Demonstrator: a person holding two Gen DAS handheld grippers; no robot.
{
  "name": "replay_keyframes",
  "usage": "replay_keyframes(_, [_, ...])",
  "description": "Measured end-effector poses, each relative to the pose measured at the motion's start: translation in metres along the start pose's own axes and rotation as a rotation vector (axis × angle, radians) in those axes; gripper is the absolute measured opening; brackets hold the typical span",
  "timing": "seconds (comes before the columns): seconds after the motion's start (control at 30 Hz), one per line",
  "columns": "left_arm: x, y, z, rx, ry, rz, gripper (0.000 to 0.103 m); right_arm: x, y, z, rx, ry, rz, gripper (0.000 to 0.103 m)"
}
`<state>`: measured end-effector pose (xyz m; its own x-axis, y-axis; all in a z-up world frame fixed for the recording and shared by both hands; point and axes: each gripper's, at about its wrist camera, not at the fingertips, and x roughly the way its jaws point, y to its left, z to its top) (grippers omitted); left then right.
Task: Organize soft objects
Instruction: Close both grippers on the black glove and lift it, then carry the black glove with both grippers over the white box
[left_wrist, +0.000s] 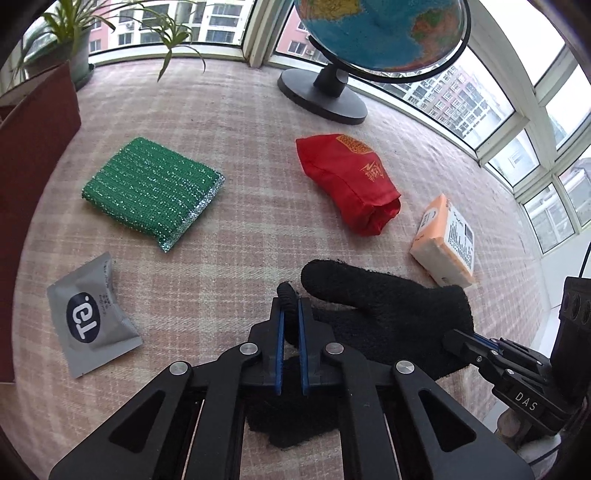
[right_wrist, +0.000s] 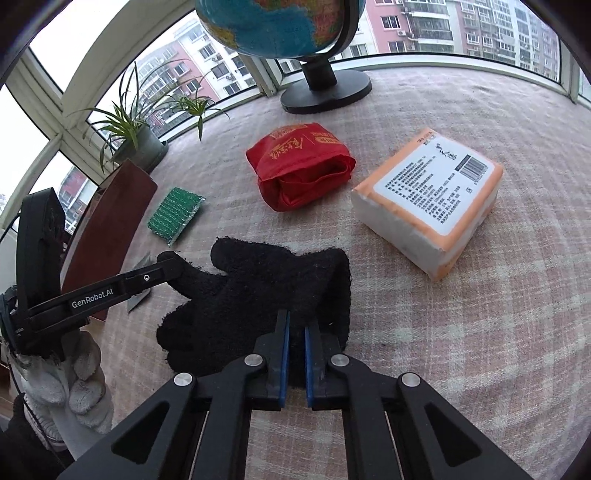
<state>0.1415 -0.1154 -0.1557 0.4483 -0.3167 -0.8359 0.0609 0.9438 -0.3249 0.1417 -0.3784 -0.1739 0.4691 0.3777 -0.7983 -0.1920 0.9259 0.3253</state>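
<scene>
Two tongs, one black glove (left_wrist: 388, 314). Left wrist view: left tongs (left_wrist: 290, 306) clenched on a fingertip, near edge of the surface (left_wrist: 229, 122); the cuff trails right to the right tongs (left_wrist: 452, 338). Right wrist view: right tongs (right_wrist: 296, 328) clamp the cuff, glove (right_wrist: 258, 291) stretching leftward to the left tongs (right_wrist: 173, 267), long axis between them.

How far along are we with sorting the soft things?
Nothing looks grouped yet. In hand: both grippers, left and right, are shut on the black knit glove. Left: green scouring pad, red cloth pouch, orange tissue pack, grey sachet.
</scene>
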Motion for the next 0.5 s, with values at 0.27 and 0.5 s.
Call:
replay_keyframes(0.27, [-0.039, 0.001, 0.011, -0.004, -0.069, -0.028, 0.005, -0.028, 0.028, 0.013, -0.035, -0.066, 0.021, 0.006])
replay_keyframes(0.5, [-0.082, 0.017, 0.021, -0.019, -0.151, -0.023, 0.005, -0.045, 0.07, 0.029, -0.088, -0.12, 0.059, 0.006])
